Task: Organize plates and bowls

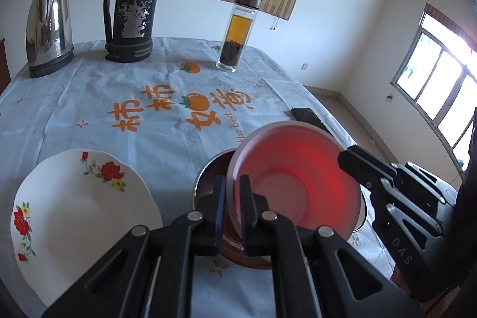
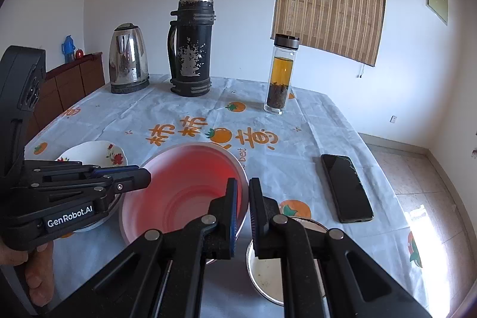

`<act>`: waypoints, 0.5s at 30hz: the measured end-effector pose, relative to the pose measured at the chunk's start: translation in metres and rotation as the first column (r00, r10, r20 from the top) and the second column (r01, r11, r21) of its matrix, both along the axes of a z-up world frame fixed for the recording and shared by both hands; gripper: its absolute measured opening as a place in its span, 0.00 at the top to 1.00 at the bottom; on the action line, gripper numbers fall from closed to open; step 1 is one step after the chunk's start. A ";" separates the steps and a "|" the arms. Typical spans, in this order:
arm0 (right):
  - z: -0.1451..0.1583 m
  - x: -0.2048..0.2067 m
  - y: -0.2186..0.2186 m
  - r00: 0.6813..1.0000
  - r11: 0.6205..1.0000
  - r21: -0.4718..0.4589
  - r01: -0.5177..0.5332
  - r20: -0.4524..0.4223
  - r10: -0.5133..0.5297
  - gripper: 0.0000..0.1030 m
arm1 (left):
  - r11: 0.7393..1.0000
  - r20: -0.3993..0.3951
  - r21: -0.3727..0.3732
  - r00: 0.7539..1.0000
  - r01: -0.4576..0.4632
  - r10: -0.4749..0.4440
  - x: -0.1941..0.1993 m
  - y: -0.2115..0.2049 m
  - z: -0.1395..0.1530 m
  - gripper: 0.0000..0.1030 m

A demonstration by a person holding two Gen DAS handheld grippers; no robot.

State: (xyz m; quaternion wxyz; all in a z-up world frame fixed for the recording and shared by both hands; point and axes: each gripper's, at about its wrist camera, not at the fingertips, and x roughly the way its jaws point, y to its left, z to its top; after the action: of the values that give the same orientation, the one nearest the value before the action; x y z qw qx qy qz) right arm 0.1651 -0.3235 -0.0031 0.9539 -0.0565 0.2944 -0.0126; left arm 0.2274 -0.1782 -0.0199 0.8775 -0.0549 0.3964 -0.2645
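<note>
Showing, left wrist view: left gripper (image 1: pixel 232 200) clamped on near rim of pink bowl (image 1: pixel 293 172), tilted above a metal bowl (image 1: pixel 208 169); flowered plate (image 1: pixel 74 216) just beside, on tablecloth (image 1: pixel 89 91).

Right wrist view: right gripper (image 2: pixel 243 209) clamped on the pink bowl's opposite rim; second metal bowl (image 2: pixel 265 273) below; phone (image 2: pixel 345 187) near.

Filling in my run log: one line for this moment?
left gripper: shut on pink bowl rim | right gripper: shut on opposite rim | floral plate: on table
</note>
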 end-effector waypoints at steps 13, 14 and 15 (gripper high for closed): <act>-0.020 0.019 0.001 0.996 1.000 -0.001 -0.003 -0.088 0.002 0.91 | 1.000 -0.021 0.003 1.000 -0.016 0.016 0.005 0.005 -0.004 0.95; -0.022 0.020 0.001 0.996 1.000 0.000 -0.003 -0.094 0.003 0.91 | 1.000 -0.020 0.003 1.000 -0.015 0.015 0.005 0.005 -0.004 0.95; -0.024 0.021 0.001 0.995 1.000 0.002 -0.002 -0.100 0.003 0.91 | 1.000 -0.020 0.004 1.000 -0.015 0.015 0.005 0.005 -0.004 0.95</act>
State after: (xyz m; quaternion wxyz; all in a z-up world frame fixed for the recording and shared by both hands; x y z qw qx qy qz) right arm 0.1861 -0.3229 -0.0269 0.9380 -0.0565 0.3419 -0.0082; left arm 0.2325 -0.1729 -0.0238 0.8757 -0.0590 0.4049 -0.2565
